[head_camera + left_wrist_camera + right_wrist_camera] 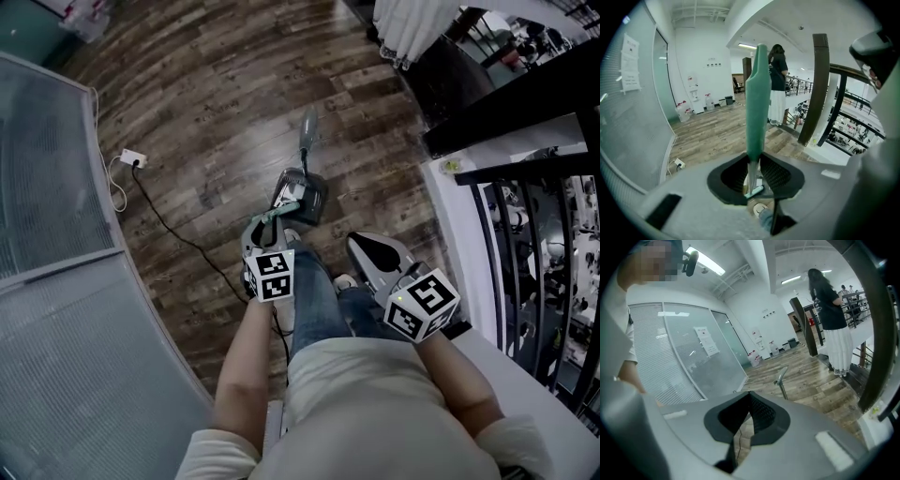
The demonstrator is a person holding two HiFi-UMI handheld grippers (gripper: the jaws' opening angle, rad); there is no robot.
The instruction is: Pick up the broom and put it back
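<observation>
My left gripper (300, 194) is shut on the broom's thin metal pole (751, 174), just below its long green handle grip (758, 101). The grip sticks out ahead of the jaws; in the head view it shows as a greyish handle end (307, 129) above the wooden floor. A small teal part of the broom (754, 191) shows under the jaws, and the rest of its lower end is hidden. To the right, my right gripper (362, 247) hangs with its jaws together and nothing between them (749, 401). From there the broom handle (782, 376) shows a little ahead.
A white power strip (132, 159) and its black cable lie on the floor at the left, beside a glass partition (47, 187). A dark railing (525, 169) and post (816, 89) stand at the right. A person in a white skirt (834, 333) stands further ahead.
</observation>
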